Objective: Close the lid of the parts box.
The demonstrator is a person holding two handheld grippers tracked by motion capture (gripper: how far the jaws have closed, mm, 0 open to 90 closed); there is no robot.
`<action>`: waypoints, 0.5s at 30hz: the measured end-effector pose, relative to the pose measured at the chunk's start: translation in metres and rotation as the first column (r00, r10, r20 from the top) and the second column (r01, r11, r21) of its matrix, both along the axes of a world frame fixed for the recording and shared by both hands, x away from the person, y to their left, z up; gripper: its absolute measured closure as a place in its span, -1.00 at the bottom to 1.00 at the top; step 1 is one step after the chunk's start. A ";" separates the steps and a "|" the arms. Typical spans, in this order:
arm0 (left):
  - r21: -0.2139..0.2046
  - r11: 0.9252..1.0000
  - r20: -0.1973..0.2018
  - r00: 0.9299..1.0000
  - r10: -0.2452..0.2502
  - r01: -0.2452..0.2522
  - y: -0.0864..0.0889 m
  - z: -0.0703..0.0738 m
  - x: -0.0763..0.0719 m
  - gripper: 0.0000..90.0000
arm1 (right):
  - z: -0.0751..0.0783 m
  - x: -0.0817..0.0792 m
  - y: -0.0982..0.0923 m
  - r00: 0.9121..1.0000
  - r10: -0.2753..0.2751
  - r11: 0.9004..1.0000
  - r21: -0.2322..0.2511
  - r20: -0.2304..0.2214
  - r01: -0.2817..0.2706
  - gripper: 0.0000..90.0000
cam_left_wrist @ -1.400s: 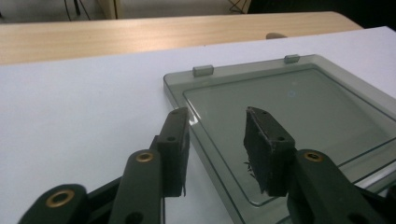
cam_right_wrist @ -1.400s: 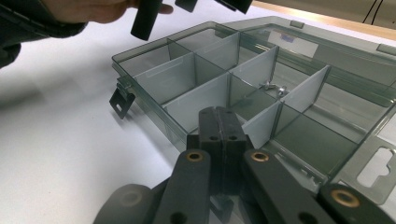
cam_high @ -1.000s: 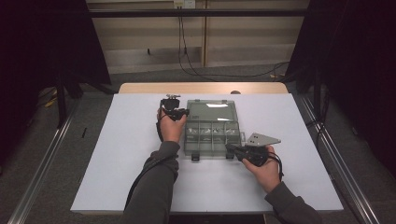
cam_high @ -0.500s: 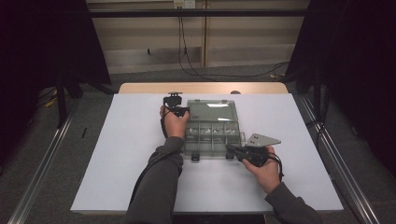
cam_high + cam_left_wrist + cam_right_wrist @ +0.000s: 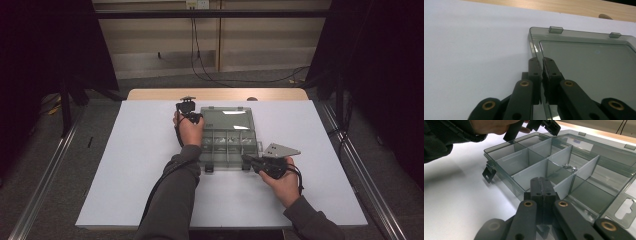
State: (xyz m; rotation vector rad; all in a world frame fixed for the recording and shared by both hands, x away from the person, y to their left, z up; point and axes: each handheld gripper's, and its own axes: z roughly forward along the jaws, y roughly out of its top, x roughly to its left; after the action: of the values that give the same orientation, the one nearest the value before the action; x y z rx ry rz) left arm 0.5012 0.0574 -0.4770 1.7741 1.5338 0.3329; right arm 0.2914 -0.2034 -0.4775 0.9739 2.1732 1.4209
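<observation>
We've got the smoky clear plastic compartment box lying open mid-table, closer to the far edge of the white table. Left gripper has just been closing, and it's now pinched on the side edge of the box's flat tinted lid, which lies laid back toward the far edge. Right gripper has its jaws together at the box's near wall, prob clamped on it to steady it, tho we can't see the contact itself. Looks like the lid-closing step imo: next the left needs to swing the lid up and over w/o slipping. Compartments look empty, except one small metal bit in a middle cell.
</observation>
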 end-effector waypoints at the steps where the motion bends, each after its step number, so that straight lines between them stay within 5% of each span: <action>1: -0.008 1.000 0.003 1.000 0.001 -0.001 0.000 -0.001 0.001 0.90 | 0.000 0.000 0.000 1.000 -0.002 1.000 0.002 -0.003 0.002 1.00; 5: -0.016 1.000 0.031 1.000 0.005 -0.004 -0.001 -0.005 0.004 0.87 | 0.000 0.000 0.000 1.000 -0.002 1.000 0.001 0.001 0.002 1.00; 10: -0.022 0.999 0.019 0.999 0.035 -0.034 -0.002 -0.005 0.006 0.90 | 0.000 -0.001 0.000 1.000 -0.004 1.000 0.002 0.002 0.004 1.00; 15: 0.033 0.998 0.013 0.999 0.048 -0.048 -0.006 -0.002 0.006 0.96 | -0.001 -0.001 0.000 1.000 -0.007 1.000 0.003 0.001 0.007 1.00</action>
State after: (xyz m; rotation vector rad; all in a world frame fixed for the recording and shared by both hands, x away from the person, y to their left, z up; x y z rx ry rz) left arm 0.5073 0.0518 -0.4789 1.7598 1.5728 0.3942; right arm 0.2905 -0.2032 -0.4780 0.9811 2.1654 1.4215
